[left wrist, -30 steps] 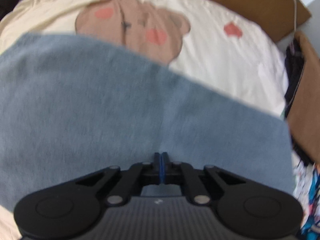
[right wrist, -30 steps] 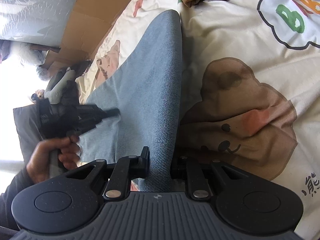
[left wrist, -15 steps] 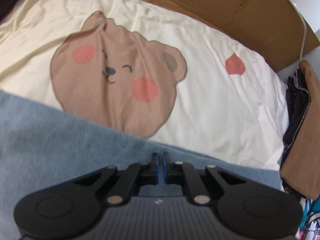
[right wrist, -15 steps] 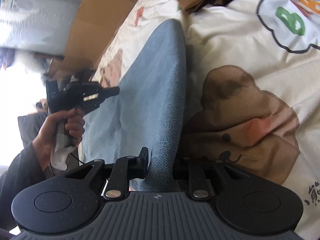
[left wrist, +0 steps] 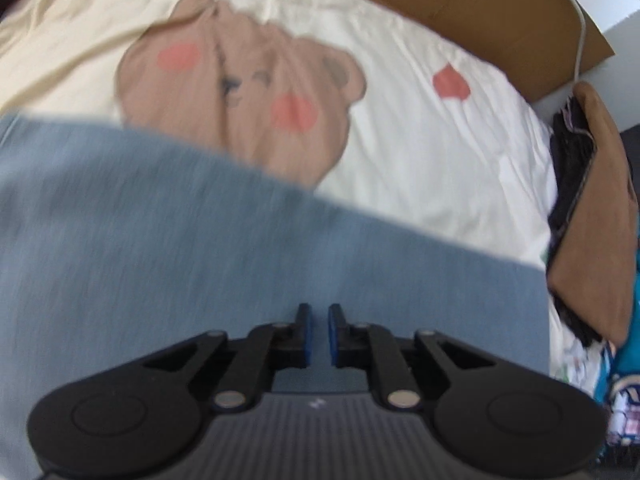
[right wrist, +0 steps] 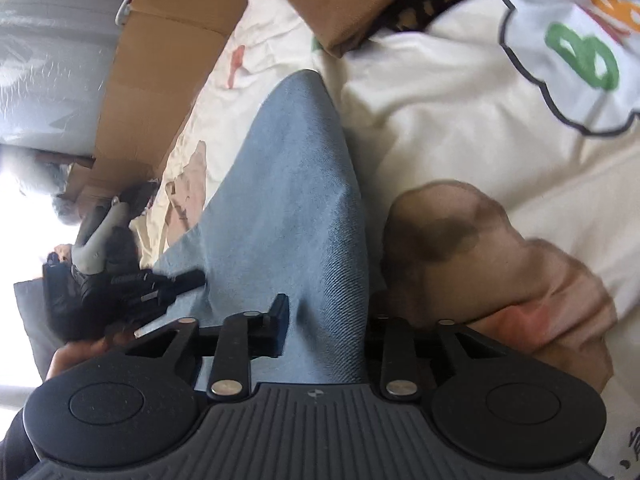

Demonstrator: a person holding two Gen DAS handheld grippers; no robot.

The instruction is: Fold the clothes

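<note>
Basically pinching blue garment (right wrist: 304, 216) fold in right gripper (right wrist: 324, 320), keeping it taut | left gripper (left wrist: 318, 334) hovering lower-centre, slightly parted, gripping nothing | bear sheet (left wrist: 420, 140) underneath

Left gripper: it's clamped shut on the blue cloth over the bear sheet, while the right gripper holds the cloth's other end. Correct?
Not quite. In the left wrist view the left gripper is open, with a clear gap between its blue pads and nothing pinched; the blue cloth lies beneath it on the bear sheet. The right gripper does hold the cloth between its fingers.
</note>
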